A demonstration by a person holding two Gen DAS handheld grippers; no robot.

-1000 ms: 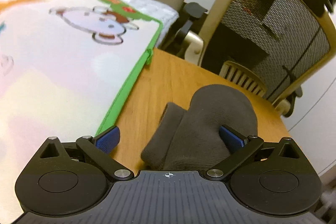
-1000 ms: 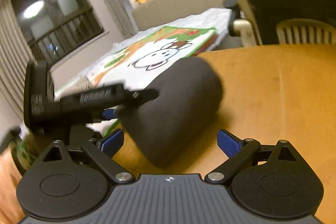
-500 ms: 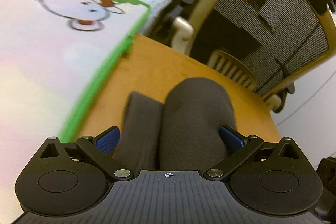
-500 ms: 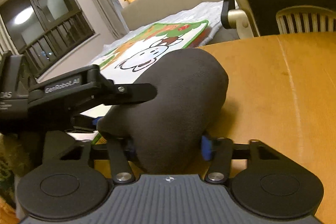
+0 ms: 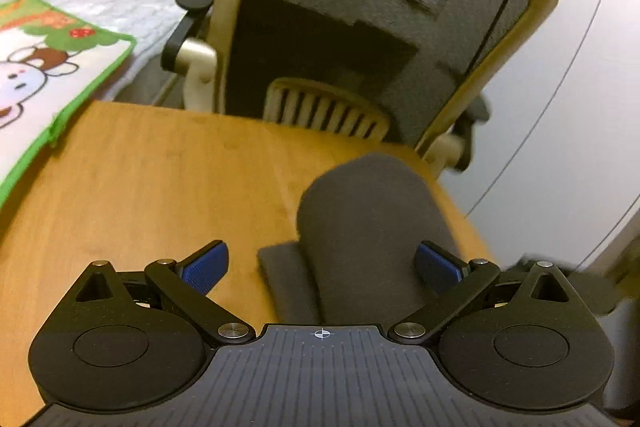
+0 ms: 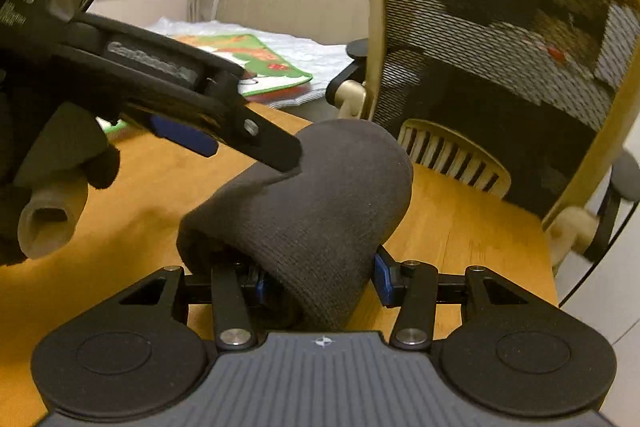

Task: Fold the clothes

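Note:
A dark grey knitted garment (image 5: 372, 227), folded into a thick roll, lies on the wooden table (image 5: 160, 187) near its right edge. My left gripper (image 5: 322, 263) is open, its blue pads on either side of the roll's near end. In the right wrist view the same garment (image 6: 320, 203) sits between the pads of my right gripper (image 6: 320, 279), which is shut on its near end. The left gripper's finger (image 6: 256, 135) reaches over the garment from the left there.
A mesh-backed office chair (image 5: 380, 27) stands close behind the table and shows in the right wrist view too (image 6: 500, 47). A cartoon-print mat with green trim (image 5: 44, 67) lies on a bed at the left. The table's right edge (image 5: 460, 203) runs beside the garment.
My right gripper closed on the garment's near end and has carried it to the right, away from the mat. My left gripper stayed open and swung right along with it.

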